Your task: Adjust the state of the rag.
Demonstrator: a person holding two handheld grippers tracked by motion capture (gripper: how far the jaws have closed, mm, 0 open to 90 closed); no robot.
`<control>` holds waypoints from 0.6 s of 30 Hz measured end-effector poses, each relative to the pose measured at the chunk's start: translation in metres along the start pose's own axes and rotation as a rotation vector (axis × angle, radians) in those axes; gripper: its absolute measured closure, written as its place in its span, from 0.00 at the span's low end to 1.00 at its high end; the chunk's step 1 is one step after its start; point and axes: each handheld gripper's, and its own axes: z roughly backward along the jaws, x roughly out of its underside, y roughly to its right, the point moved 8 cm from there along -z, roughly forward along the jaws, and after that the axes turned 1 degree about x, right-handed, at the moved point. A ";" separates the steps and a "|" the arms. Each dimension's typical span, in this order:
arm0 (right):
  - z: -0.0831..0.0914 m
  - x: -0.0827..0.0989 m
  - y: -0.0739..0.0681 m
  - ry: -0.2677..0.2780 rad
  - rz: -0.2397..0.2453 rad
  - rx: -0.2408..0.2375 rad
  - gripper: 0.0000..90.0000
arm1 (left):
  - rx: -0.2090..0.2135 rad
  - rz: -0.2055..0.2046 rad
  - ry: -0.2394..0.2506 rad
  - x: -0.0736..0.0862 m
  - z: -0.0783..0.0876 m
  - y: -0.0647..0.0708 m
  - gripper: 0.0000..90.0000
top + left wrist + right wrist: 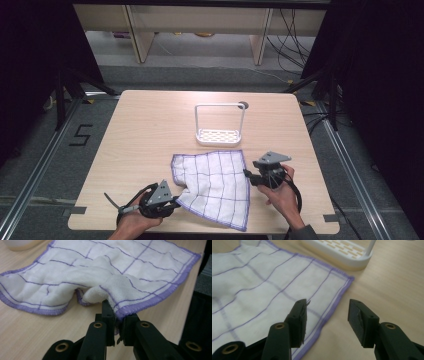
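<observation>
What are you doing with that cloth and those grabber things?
A person holds a gripper in each hand at a table. The left gripper is pinched shut on the purple edge of a white checked cloth, which lies partly bunched up there. The right gripper is open, its jaws straddling the cloth's other edge without gripping it. A white rack stands just behind the cloth.
</observation>
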 end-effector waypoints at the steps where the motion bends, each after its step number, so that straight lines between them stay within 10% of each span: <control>1: -0.008 -0.007 0.004 -0.001 -0.003 0.009 0.56 | 0.003 0.007 -0.002 0.002 0.001 0.003 0.92; 12: -0.076 -0.028 0.013 -0.103 -0.003 0.019 0.65 | 0.011 -0.001 -0.020 0.016 0.013 0.008 0.91; 15: -0.085 -0.024 0.009 -0.117 -0.030 -0.018 0.92 | 0.007 -0.001 -0.042 0.018 0.013 0.008 0.91; 18: -0.080 -0.024 0.010 -0.139 -0.022 -0.028 0.97 | 0.006 -0.057 -0.066 0.020 0.015 0.012 0.92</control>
